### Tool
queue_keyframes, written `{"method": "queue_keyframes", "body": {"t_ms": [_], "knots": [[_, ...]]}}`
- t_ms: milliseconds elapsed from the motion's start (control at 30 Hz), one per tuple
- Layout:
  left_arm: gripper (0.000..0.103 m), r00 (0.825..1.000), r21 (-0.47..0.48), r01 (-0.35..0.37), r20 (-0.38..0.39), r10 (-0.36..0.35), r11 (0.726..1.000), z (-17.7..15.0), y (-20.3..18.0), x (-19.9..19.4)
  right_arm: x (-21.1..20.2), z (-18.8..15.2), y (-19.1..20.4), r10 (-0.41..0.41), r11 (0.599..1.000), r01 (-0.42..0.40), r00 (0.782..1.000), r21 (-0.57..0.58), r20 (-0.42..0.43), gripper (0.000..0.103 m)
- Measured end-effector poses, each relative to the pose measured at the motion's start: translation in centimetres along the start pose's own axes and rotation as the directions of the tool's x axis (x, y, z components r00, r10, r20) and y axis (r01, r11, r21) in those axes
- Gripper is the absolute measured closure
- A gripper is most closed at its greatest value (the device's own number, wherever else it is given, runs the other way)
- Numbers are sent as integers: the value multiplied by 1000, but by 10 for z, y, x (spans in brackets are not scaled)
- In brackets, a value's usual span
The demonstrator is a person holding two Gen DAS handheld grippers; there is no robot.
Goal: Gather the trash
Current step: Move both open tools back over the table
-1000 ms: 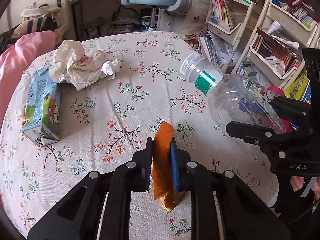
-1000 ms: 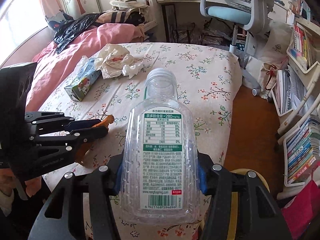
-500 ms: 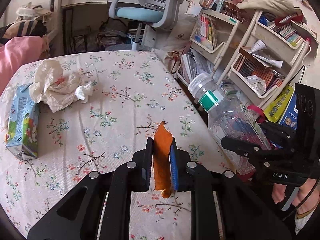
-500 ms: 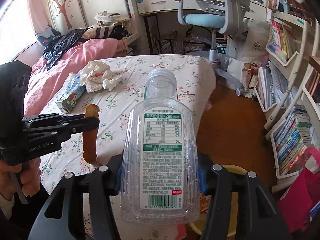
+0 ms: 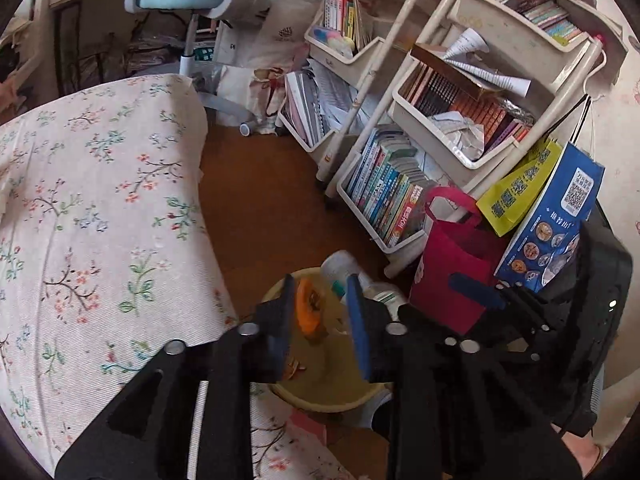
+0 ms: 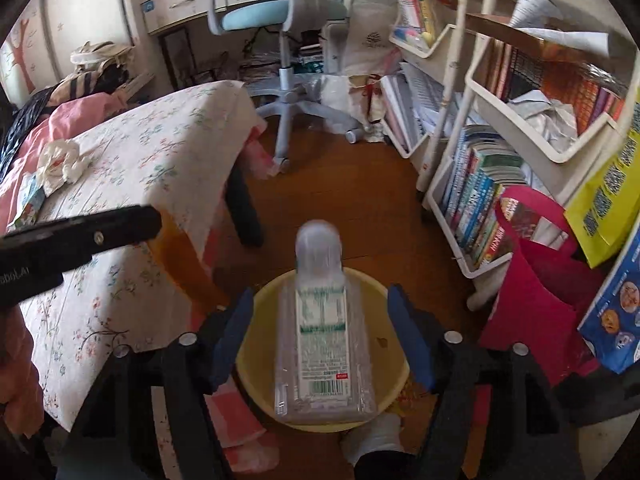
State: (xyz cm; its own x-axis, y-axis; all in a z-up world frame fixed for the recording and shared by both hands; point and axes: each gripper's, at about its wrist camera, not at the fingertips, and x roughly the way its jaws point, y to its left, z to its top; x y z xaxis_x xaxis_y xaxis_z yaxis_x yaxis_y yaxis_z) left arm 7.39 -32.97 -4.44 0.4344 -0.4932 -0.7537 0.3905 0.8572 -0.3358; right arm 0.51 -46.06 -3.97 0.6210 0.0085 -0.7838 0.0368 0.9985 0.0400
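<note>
Both claws hang over the yellow bin [image 6: 256, 344] on open floor beside the table edge [image 5: 208, 216]. The left gripper [image 5: 320, 320] has just released the orange peel [image 5: 307, 312]; the right gripper [image 6: 320, 336] has just spread clear of the plastic bottle [image 6: 320, 344], seemingly dropping in.

You are in a lived-in bedroom or study at home. Ahead of your right gripper [image 6: 320, 328] stand a swivel desk chair [image 6: 280, 8] and a desk with drawers [image 6: 176, 4]. To its right, white shelf carts [image 6: 516, 128] are crammed with books. To its left, a table under a floral cloth [image 6: 160, 152] sits by pink bedding [image 6: 60, 116]. Below is a wooden floor [image 6: 344, 200] with a yellow bin [image 6: 256, 360].
</note>
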Motion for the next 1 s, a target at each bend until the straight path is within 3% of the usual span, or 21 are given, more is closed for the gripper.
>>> {"method": "queue_keyframes", "body": {"t_ms": [200,367,567,767,1000], "knots": [[33,994,12,-85,67,84,996,2,-1,-18,-28,11,-2,11,998,-18,993,55,118,23],[21,968,-12,-205,146,204,979,-2,25,-58,-32,15,32,73,997,-68,988,-35,140,17],[18,930,-84,-306,186,316,949,-9,77,-104,-31,11,88,156,974,-129,978,-183,136,15],[13,884,-158,-369,245,398,916,-22,125,-129,-22,5,126,187,945,-144,974,-294,124,13],[13,884,-259,-370,197,424,892,-29,170,-132,-12,7,150,197,937,-155,975,-314,106,13]]}}
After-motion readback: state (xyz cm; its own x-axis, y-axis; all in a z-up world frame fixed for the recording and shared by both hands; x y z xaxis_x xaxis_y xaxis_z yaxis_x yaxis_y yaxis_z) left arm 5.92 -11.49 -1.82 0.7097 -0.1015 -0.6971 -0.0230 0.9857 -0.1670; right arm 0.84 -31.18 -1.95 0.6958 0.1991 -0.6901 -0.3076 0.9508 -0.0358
